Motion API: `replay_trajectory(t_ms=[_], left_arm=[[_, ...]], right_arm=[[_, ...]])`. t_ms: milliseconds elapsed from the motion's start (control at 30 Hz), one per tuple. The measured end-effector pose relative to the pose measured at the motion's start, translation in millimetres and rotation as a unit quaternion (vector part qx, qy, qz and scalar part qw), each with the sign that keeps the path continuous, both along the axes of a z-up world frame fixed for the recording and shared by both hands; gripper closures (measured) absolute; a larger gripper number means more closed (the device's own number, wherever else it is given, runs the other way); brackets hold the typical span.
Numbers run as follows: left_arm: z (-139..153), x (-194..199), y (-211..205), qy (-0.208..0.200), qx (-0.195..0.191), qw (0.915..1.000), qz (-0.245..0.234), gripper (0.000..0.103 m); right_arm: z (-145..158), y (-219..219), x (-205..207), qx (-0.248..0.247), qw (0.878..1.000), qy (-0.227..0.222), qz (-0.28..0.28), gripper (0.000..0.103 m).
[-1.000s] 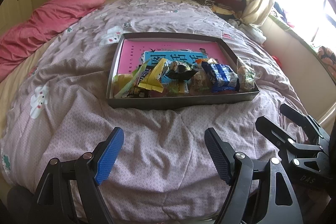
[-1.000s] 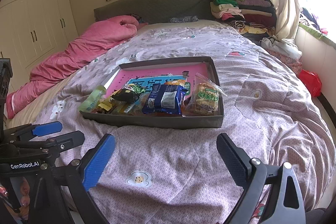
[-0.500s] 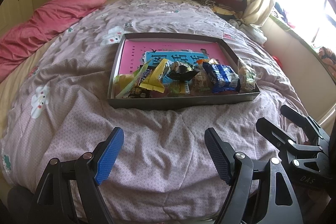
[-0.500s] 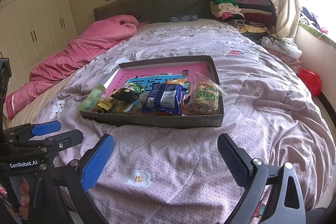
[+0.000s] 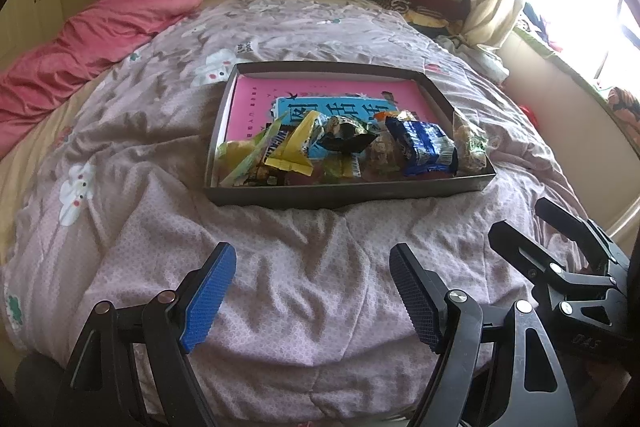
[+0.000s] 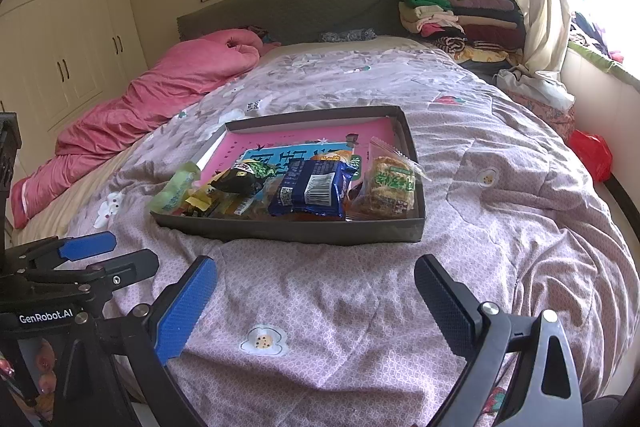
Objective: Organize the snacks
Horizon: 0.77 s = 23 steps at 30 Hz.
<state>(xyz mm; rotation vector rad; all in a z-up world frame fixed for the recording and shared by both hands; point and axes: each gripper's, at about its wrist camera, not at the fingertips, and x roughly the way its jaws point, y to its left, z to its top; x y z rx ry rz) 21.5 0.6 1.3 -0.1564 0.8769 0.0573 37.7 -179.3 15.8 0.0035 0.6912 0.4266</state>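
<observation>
A shallow grey box (image 5: 344, 193) (image 6: 304, 233) lies on the bed with a pink book (image 5: 280, 93) on its floor. Several snack packets are piled at its near end: a blue packet (image 5: 424, 147) (image 6: 310, 187), a yellow packet (image 5: 294, 147), a black packet (image 5: 346, 135) (image 6: 240, 179), a clear bag of pastry (image 6: 390, 185) at the right, a pale green packet (image 6: 176, 189) at the left. My left gripper (image 5: 312, 287) is open and empty over the quilt, short of the box. My right gripper (image 6: 316, 299) is open and empty, also short of the box.
The bed has a lilac patterned quilt (image 5: 280, 287) and a pink duvet (image 5: 100, 39) along its left side. Folded clothes (image 6: 452, 11) are stacked by the headboard at the right. A curtain and window are at the right, wardrobes (image 6: 68, 47) at the left.
Both grippers have drawn back and tilted very slightly; the box sits a little farther up in both views. The snacks have not moved.
</observation>
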Motion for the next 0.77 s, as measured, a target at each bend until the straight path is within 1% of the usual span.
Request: replay_trajectory(t_ms=[133, 367, 567, 667, 767], left_arm=[[-0.7, 0.3, 0.9, 0.0, 0.003, 1.0, 0.005, 0.023], [-2.7, 2.3, 7.3, 0.003, -0.004, 0.9999, 0.016, 0.023], [-4.8, 5.4, 8.6, 0.003, 0.007, 0.9997, 0.023, 0.022], [-8.4, 7.3, 12.3, 0.006, -0.005, 0.9998, 0.016, 0.022], [-12.0, 10.3, 31.2, 0.009, -0.017, 0.9992, 0.035, 0.022]], right_arm=[[-0.4, 0.4, 0.7, 0.001, 1.0, 0.0, 0.0, 0.003], [-0.3, -0.7, 1.1, 0.001, 1.0, 0.0, -0.001, 0.003], [-0.2, -1.9, 2.3, 0.001, 1.0, 0.0, -0.004, 0.003], [-0.9, -4.9, 4.9, 0.003, 1.0, 0.002, -0.012, 0.003], [-2.1, -10.8, 9.3, 0.008, 1.0, 0.005, -0.025, 0.003]])
